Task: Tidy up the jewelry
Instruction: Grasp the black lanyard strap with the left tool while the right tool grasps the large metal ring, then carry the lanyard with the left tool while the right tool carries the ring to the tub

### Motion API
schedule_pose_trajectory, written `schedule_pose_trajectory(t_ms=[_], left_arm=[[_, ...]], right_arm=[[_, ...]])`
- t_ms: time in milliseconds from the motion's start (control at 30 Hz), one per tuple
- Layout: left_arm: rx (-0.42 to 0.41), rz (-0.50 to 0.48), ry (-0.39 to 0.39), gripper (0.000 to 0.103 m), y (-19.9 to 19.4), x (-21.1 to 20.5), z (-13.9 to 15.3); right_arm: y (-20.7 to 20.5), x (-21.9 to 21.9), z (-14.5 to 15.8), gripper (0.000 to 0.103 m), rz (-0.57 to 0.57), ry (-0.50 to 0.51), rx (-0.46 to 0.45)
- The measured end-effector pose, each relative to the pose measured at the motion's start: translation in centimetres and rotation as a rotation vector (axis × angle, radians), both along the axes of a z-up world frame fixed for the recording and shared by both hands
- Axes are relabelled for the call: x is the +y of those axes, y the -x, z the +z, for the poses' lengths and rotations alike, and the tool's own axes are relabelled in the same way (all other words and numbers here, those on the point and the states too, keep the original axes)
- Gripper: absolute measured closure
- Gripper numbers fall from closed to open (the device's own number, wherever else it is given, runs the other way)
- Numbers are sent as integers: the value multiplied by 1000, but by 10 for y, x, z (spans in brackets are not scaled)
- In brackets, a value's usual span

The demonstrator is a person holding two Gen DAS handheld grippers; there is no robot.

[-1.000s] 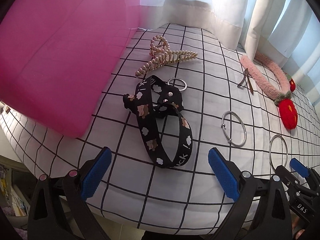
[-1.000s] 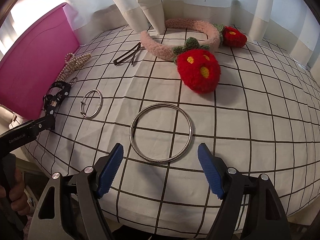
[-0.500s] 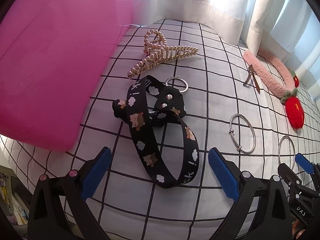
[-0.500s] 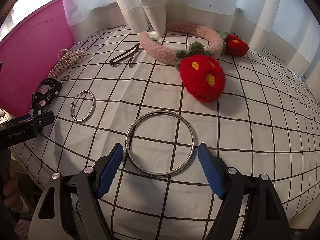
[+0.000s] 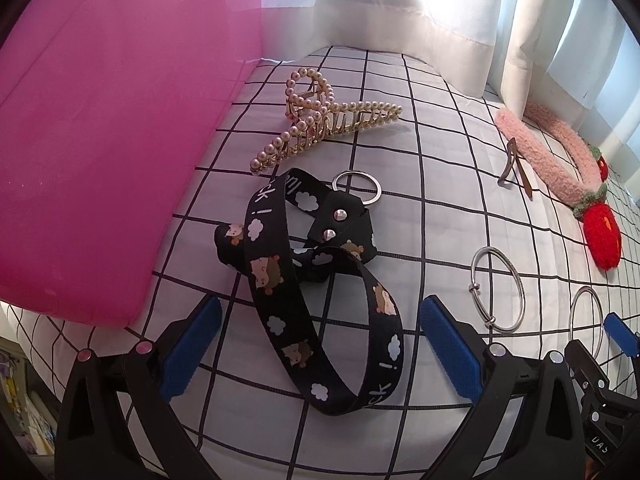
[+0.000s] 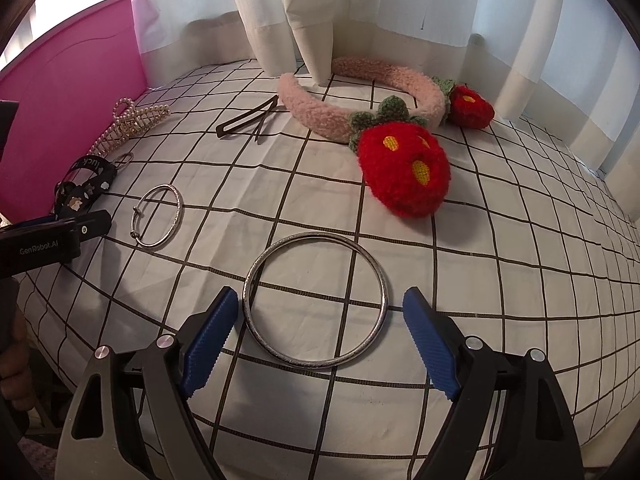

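Observation:
My left gripper (image 5: 320,344) is open, its blue pads either side of the near loop of a black printed strap with a key ring (image 5: 320,264). A pearl hair claw (image 5: 320,128) lies behind it, beside a pink box (image 5: 100,120). My right gripper (image 6: 316,340) is open, its pads flanking a large silver bangle (image 6: 316,300) on the checked cloth. A smaller silver bangle (image 6: 158,216) lies to the left, also in the left wrist view (image 5: 498,288). The left gripper shows at the left edge of the right wrist view (image 6: 60,236).
A pink fuzzy headband with red strawberries (image 6: 400,160) and dark hair clips (image 6: 252,120) lie toward the white curtains (image 6: 304,12). The checked cloth (image 6: 520,240) drops off at the near edge. The pink box (image 6: 68,120) stands along the left side.
Both grippers have moved forward and lower: the strap now sits between the left pads, the large bangle between the right pads. No object has moved.

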State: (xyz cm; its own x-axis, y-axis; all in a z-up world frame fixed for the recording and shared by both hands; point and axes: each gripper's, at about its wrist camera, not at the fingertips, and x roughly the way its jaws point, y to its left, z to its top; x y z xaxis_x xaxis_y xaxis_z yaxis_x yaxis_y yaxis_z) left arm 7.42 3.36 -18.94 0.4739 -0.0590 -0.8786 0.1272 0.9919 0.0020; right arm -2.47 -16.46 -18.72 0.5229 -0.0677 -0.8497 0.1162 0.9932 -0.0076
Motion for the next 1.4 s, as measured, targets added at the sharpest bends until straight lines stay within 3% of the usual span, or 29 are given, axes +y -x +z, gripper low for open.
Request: schedule_pose_trajectory(t_ms=[133, 267, 333, 400, 467, 567, 833, 1400], left_arm=[[2, 1, 5, 10, -4, -1, 0], [-10, -9, 8, 33, -4, -3, 4], [-15, -10, 9, 40, -3, -4, 5], [-24, -6, 12, 50, -2, -3, 6], [-34, -15, 15, 79, 0, -4, 7], [-40, -35, 13, 96, 5, -7, 9], [-44, -30, 13, 99, 20, -5, 13], [-99, -56, 62, 99, 37, -11, 63]], right_arm=[[0, 0, 1, 24, 6, -6, 5], [1, 1, 2, 25, 8, -8, 1], [2, 3, 2, 29, 17, -7, -1], [2, 5, 3, 32, 22, -4, 0], [3, 4, 3, 32, 25, -8, 0], [4, 3, 4, 32, 27, -17, 1], [10, -1, 6, 33, 20, -44, 0], [15, -8, 33, 33, 35, -49, -33]])
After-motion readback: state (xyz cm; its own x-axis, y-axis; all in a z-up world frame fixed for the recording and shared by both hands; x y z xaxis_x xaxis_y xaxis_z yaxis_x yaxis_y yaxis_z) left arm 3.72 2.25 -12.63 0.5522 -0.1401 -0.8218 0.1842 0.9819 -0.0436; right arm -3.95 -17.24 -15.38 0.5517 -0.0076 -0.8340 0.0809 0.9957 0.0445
